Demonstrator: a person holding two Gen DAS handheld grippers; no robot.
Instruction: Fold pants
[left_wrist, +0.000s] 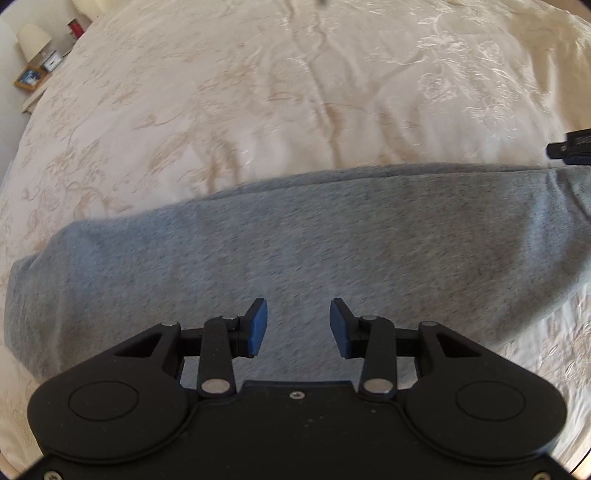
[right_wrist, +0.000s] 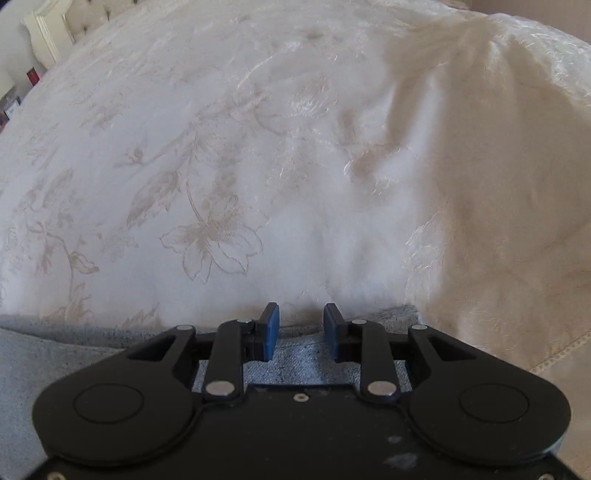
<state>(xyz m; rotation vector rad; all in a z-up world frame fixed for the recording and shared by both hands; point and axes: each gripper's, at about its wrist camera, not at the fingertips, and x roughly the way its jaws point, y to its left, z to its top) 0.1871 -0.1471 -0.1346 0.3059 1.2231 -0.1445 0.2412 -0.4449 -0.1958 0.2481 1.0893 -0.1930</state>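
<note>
Pants (left_wrist: 295, 236) beneath parted fingers (left_wrist: 258, 325)

- Left gripper (left_wrist: 298, 326): jaws parted, nothing between the blue pads; it hangs over the grey pants (left_wrist: 295, 240), which fill the whole width below and ahead of the claw.
- Beyond the pants' far edge, the cream bedspread (left_wrist: 258, 92) lies bare and creased; open passage ahead.
- Far ahead-left of the claw: a lamp (left_wrist: 33, 38) and a picture frame (left_wrist: 30, 77) on a bedside stand, well apart from the pants.
- Right edge: a black part of the other tool (left_wrist: 570, 147) intrudes just above the pants.
- Right gripper (right_wrist: 301, 330): jaws parted, empty, at the pants' edge; ahead, open bedspread.
- Ahead-right of that claw: a raised fold of bedspread (right_wrist: 498, 129) stands in the way.
</note>
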